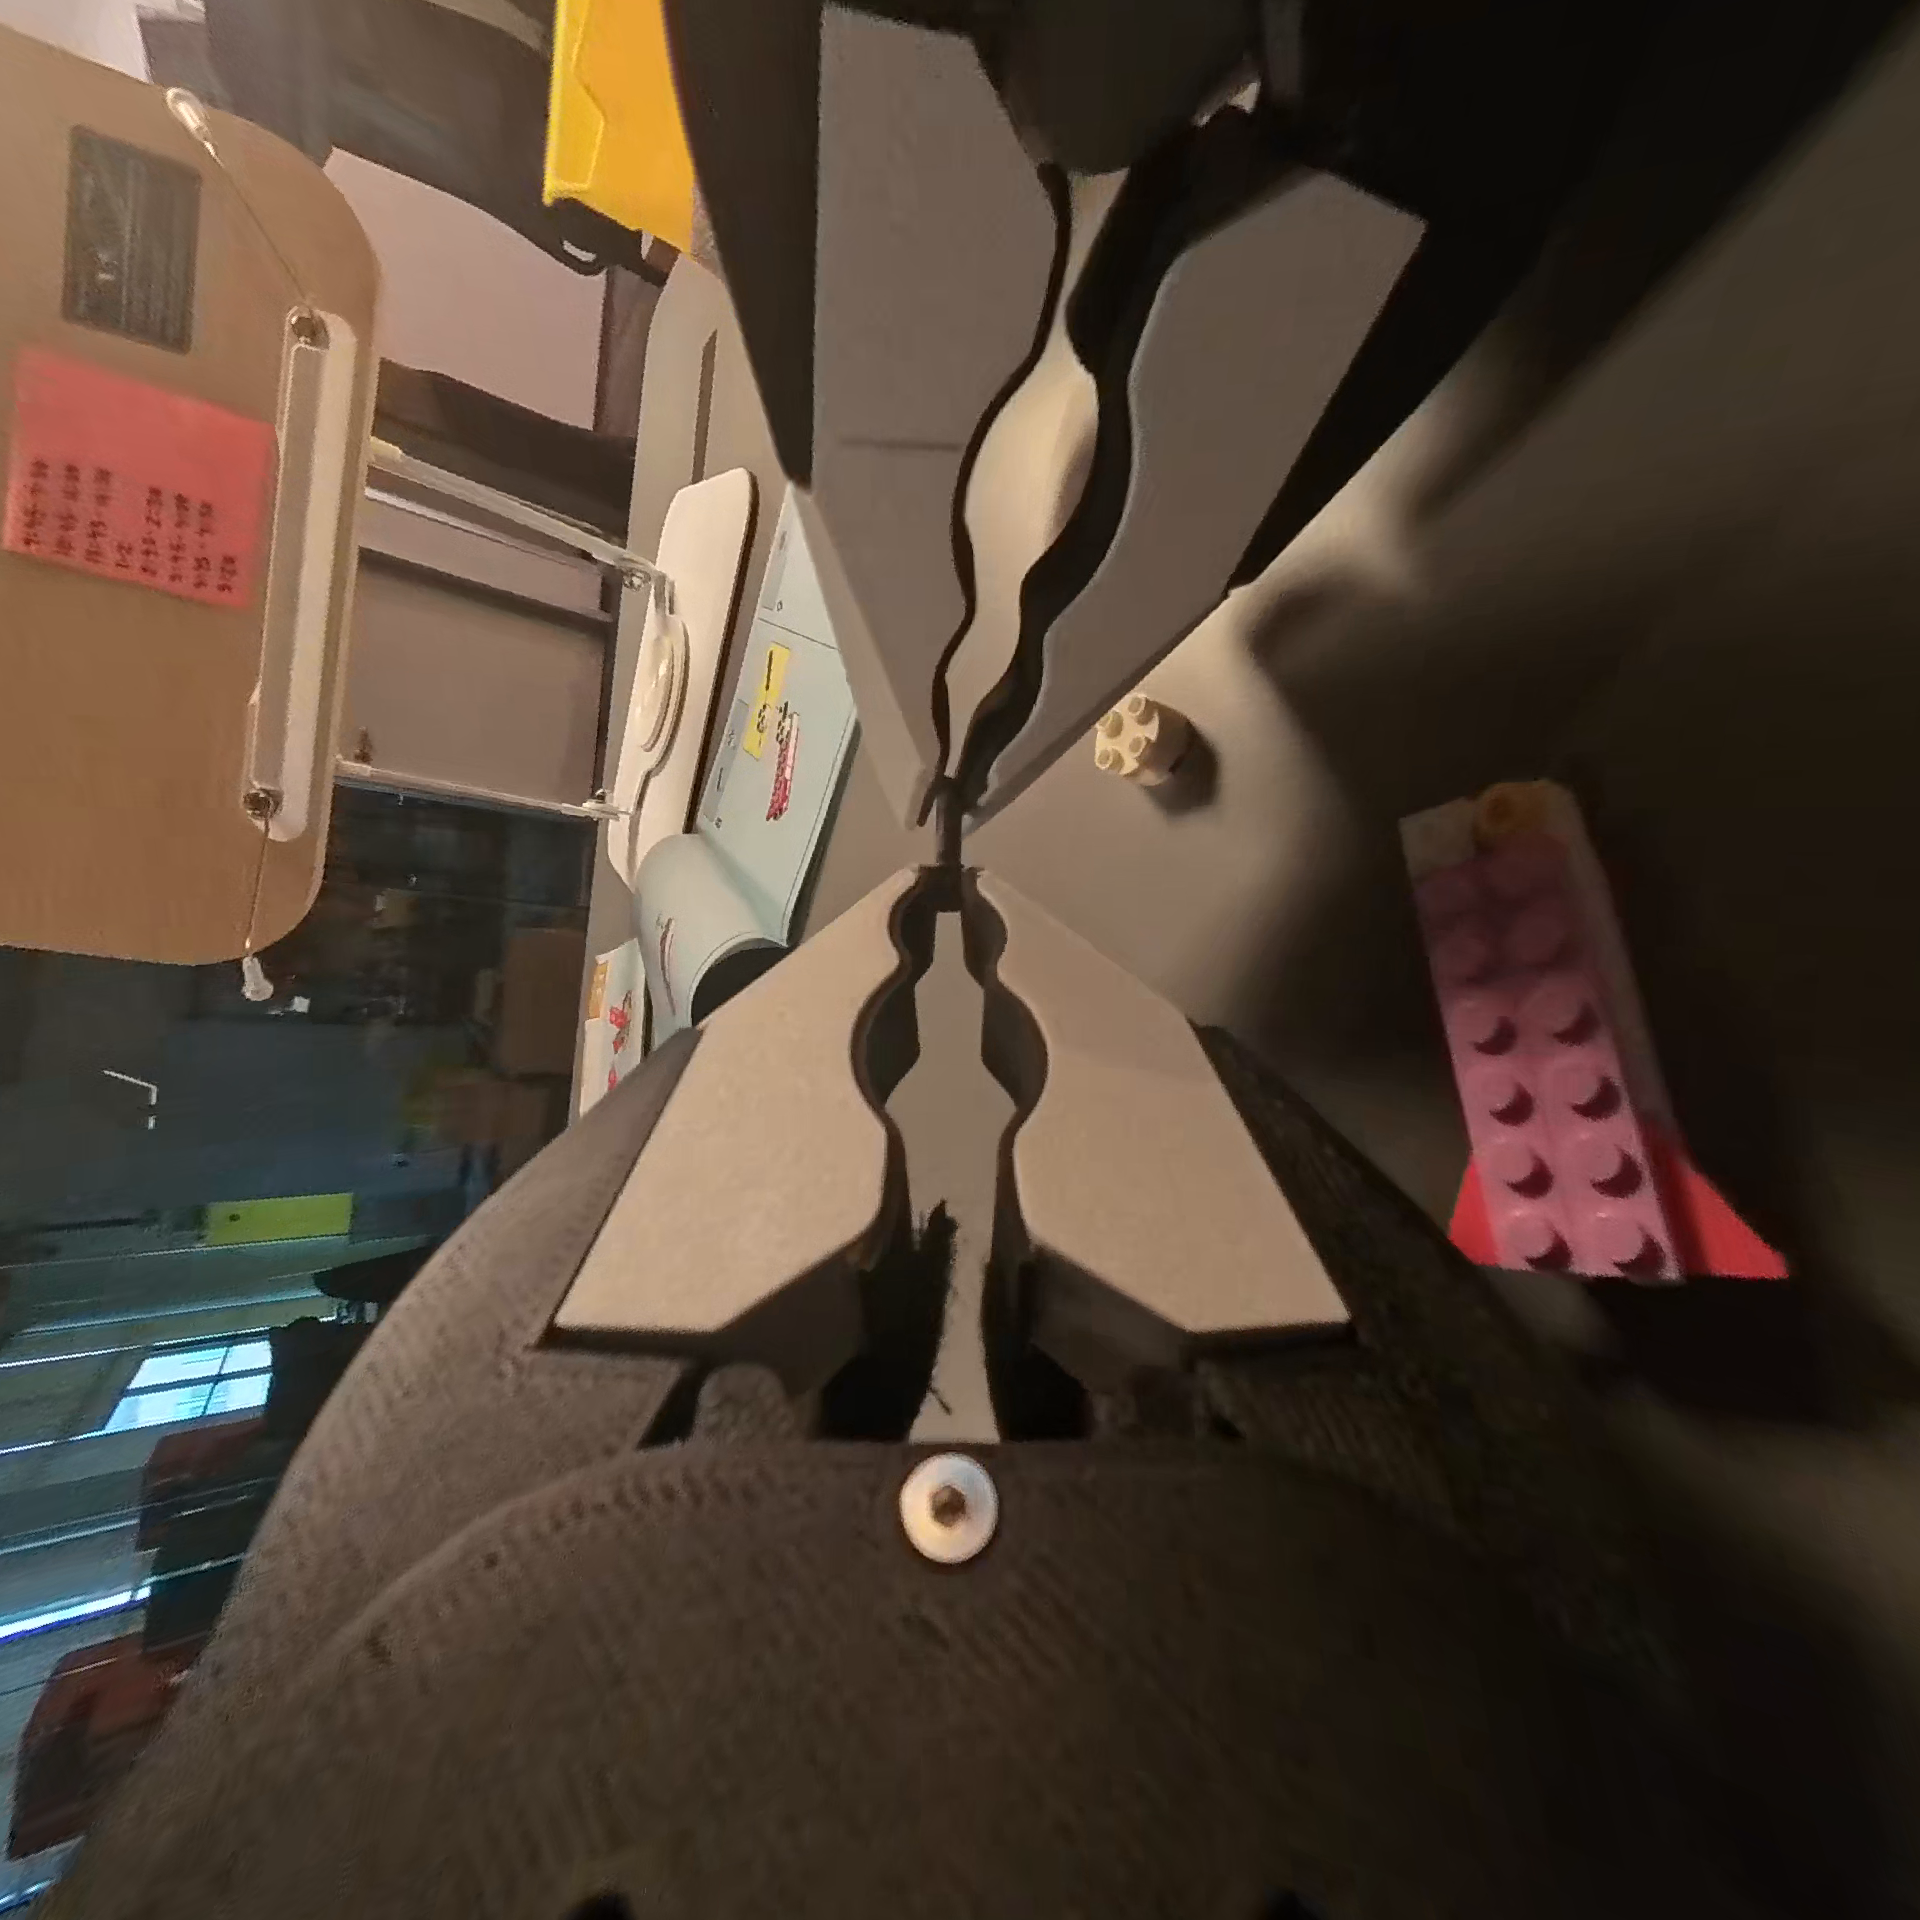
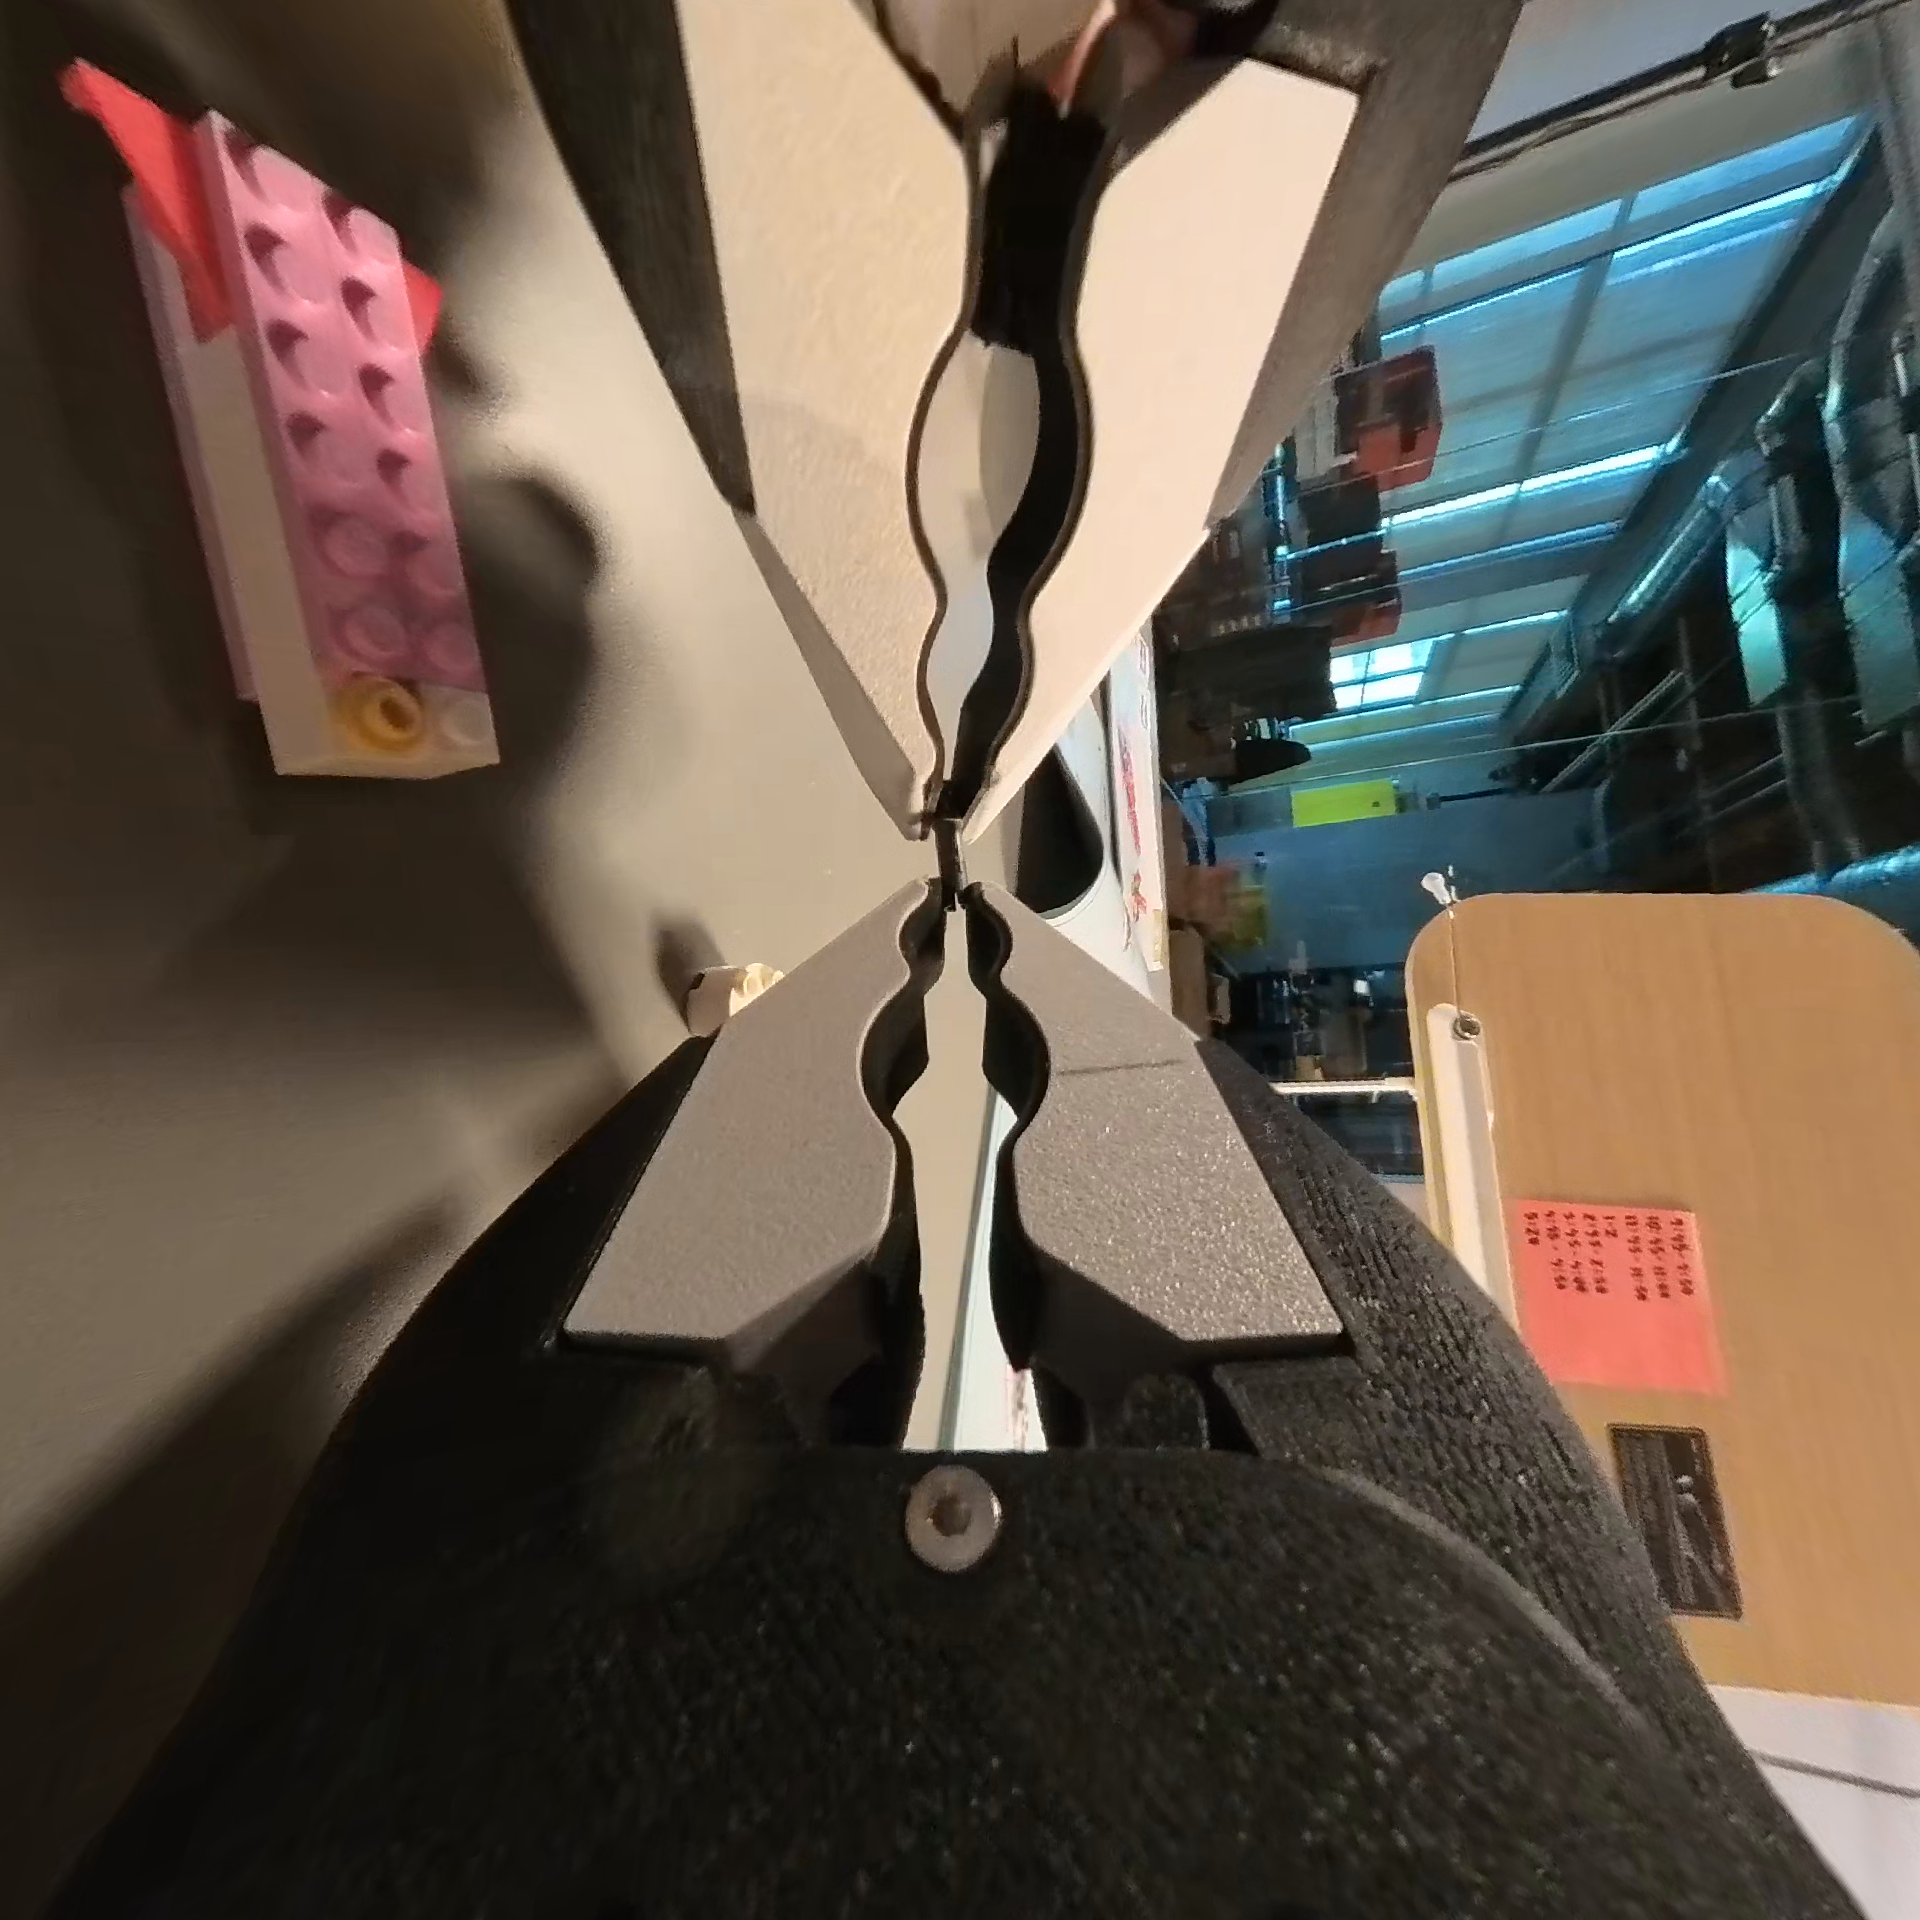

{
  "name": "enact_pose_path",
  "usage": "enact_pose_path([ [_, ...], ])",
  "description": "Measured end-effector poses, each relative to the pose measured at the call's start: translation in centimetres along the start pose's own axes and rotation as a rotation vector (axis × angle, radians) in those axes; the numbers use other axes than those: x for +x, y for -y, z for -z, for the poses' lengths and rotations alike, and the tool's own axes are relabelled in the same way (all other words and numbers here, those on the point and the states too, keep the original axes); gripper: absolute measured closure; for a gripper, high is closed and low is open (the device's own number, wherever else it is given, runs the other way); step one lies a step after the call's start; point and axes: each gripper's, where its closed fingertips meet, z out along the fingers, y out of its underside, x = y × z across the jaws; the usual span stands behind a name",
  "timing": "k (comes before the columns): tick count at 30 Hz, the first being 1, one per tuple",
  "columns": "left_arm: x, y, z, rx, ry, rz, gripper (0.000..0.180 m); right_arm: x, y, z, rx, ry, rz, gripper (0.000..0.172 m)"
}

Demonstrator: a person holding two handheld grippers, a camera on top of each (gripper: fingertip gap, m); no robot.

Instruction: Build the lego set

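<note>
Item: small dark piece [image 1: 943, 831], thin, held in the air between both grippers, above the grey table [image 1: 1299, 665].
Left gripper [image 1: 943, 878]: fingertips nearly closed, pinching one end.
Right gripper [image 2: 951, 888]: closed on the other end.
Risk: tiny purchase; twisting or pulling could let it slip and drop.

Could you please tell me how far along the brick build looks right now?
Done: the pink-and-white brick stack lies assembled on the table. In hand: left gripper and right gripper both pinch one small black piece. Remaining, seemingly: the cream round brick lies loose.
</note>
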Motion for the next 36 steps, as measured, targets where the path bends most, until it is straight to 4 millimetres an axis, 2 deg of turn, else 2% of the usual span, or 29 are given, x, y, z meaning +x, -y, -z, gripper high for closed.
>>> enact_pose_path([
  [9,0.0,-0.3,-0.4,-0.014,0.025,-0.027,0.177,-0.3,-0.3,0.0,0.023,0.028,-0.051,0.169],
  [11,-0.3,-0.9,-0.3,-0.032,0.053,-0.037,0.177,0.1,-0.6,0.3,0.060,0.042,-0.148,0.161],
  [15,-1.3,-2.1,0.0,-0.038,0.099,-0.040,0.177,0.8,-1.5,1.4,0.181,0.153,-0.483,0.148],
  [17,-1.7,-2.4,0.3,-0.029,0.118,-0.050,0.177,-0.1,-1.5,1.9,0.230,0.307,-0.644,0.138],
  [19,-1.4,-2.2,0.5,0.001,0.102,-0.078,0.177,-1.0,-1.5,2.4,0.237,0.448,-0.727,0.128],
  [22,-0.5,-1.9,0.6,0.026,0.061,-0.130,0.177,-2.9,-0.9,3.3,0.216,0.638,-0.790,0.128],
  [25,0.3,-1.4,0.4,0.048,0.015,-0.126,0.177,-4.1,-1.2,2.8,0.139,0.699,-0.783,0.128],
  [31,1.0,-0.9,0.3,0.071,-0.017,-0.124,0.177,-4.3,-1.3,2.0,0.094,0.741,-0.858,0.141],
  [36,1.2,-1.1,0.2,0.065,-0.034,-0.122,0.177,-4.5,-0.5,1.7,0.094,0.749,-0.861,0.151],
])
